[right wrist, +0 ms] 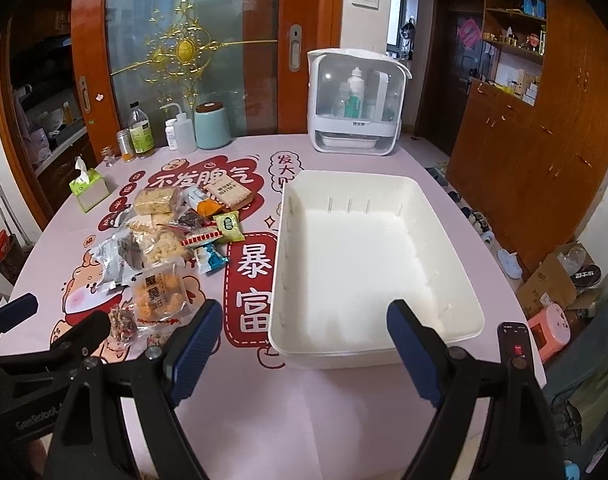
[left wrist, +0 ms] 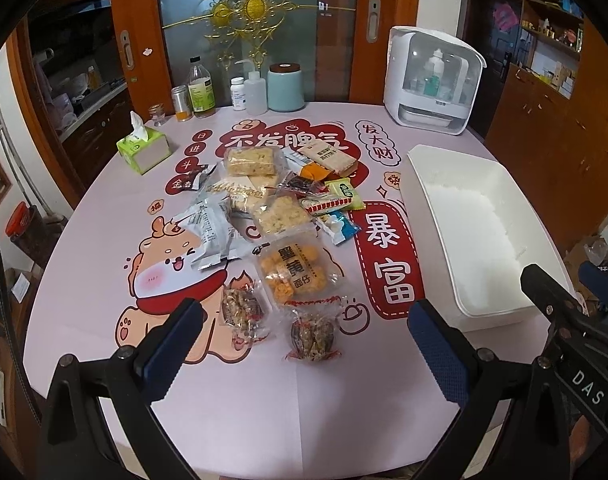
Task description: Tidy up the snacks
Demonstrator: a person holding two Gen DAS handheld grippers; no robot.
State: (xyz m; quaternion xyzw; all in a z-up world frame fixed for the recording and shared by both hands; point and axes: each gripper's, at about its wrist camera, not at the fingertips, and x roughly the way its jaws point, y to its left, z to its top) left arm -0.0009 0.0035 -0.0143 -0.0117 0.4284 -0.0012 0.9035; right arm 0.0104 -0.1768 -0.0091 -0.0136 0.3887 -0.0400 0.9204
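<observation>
We found the snack packets point(left wrist: 264, 216) heaped at the middle of the table point(left wrist: 84, 280), the empty white bin point(right wrist: 375, 248) just beside them on the right, its long axis running away from us; the nearest packet point(left wrist: 313, 336) lay just ahead of the left gripper point(left wrist: 304, 344), between its fingers' lines. Both the left gripper and the right gripper point(right wrist: 304, 344) stood wide apart and held nothing; the right pointed at the bin, so we judged the left nearer the snacks.
</observation>
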